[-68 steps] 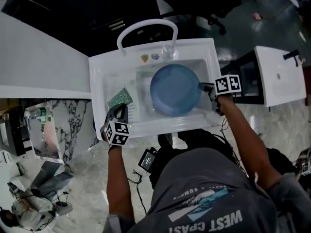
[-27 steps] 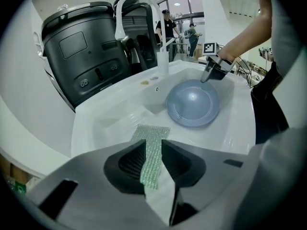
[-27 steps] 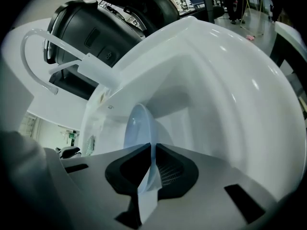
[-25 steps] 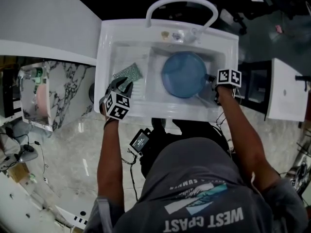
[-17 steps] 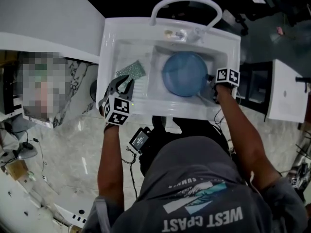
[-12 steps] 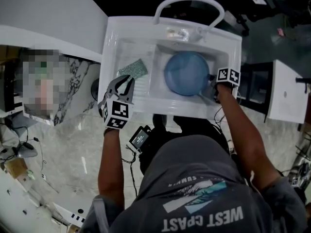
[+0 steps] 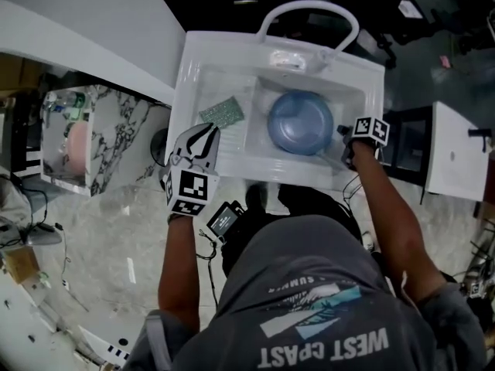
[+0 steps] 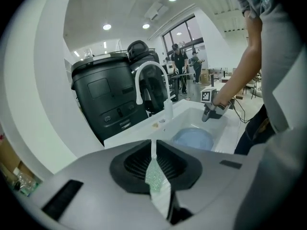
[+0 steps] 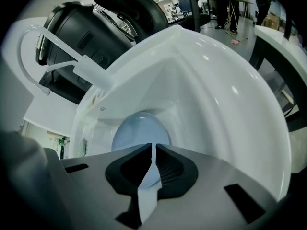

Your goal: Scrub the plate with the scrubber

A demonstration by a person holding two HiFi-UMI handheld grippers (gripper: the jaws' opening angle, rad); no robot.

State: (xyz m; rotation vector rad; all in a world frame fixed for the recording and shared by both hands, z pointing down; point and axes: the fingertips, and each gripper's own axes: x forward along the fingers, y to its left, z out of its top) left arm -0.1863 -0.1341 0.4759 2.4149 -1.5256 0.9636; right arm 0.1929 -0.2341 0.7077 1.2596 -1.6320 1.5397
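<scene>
Left gripper [image 7: 207, 132]: up off the sink [image 7: 363, 68], pointing ahead and down over the left drainboard [image 7: 203, 79]. Jaws have just been closing and are down to a thin slit with nothing clamped in them. The green speckle in the slit in the left gripper view looks like the scrubber seen through it, not a grip.

Scrubber [image 7: 222, 112]: lying flat on the drainboard, just past the left tips and lower. Its long axis runs roughly crosswise to the line the gripper points along, so a long edge faces the tips. Not picked up yet, so scrubbing hasn't started.

Plate [image 7: 300, 122]: blue, sitting in the basin to the right of the scrubber, with the drainboard step between them.

Right gripper [image 7: 344, 141]: at the plate's right edge, pointing steeply down. Jaws together to a slit, with blue showing through it in the right gripper view. Can't tell if the tips touch the rim; I read it as hovering there, not clamped.

Key relation: the scrubber is ahead of and below the left jaws, and the left hand is much the nearer. My read is that the next move needs the jaws reopened, then a drop forward and down onto that near long edge. Risk is the flat pad sliding on the wet white surface instead of lifting.
</scene>
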